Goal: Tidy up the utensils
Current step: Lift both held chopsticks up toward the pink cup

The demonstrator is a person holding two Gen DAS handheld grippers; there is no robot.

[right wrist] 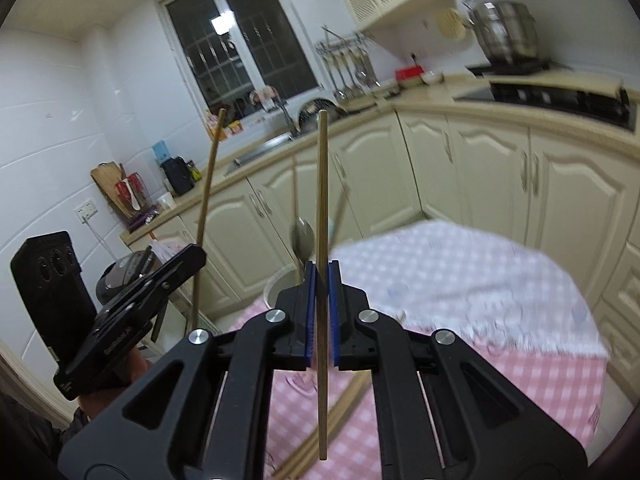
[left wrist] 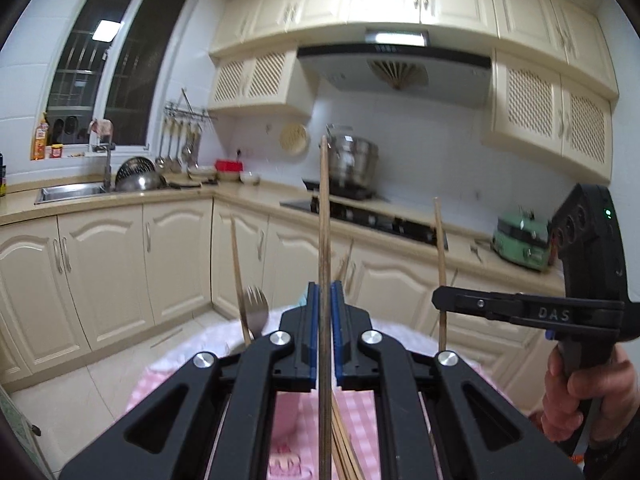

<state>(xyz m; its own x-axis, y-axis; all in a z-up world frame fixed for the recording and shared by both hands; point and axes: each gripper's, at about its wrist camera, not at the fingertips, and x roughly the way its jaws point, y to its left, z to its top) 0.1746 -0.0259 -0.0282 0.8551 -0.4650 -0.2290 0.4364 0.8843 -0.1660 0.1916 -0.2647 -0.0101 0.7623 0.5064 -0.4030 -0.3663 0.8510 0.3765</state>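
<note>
My left gripper (left wrist: pixel 325 292) is shut on a brown wooden chopstick (left wrist: pixel 324 216) held upright above the pink checked tablecloth (left wrist: pixel 360 428). My right gripper (right wrist: pixel 322 272) is shut on a lighter wooden chopstick (right wrist: pixel 322 200), also upright. Each gripper shows in the other's view: the right one (left wrist: pixel 440 298) with its chopstick (left wrist: pixel 440 240), the left one (right wrist: pixel 196 256) with its chopstick (right wrist: pixel 208 184). A fork (left wrist: pixel 255 308) and another chopstick (left wrist: pixel 238 272) stand in a holder ahead of the left gripper. A spoon (right wrist: pixel 301 240) stands in a white cup (right wrist: pixel 280 280). Several chopsticks (left wrist: pixel 344 448) lie on the cloth.
Cream kitchen cabinets (left wrist: pixel 104 272) and a counter run behind the table. A sink (left wrist: pixel 70 192), a hob (left wrist: pixel 360 216) with a steel pot (left wrist: pixel 354 160) and a green appliance (left wrist: pixel 520 240) stand on the counter. A rice cooker (right wrist: pixel 124 276) stands at the left.
</note>
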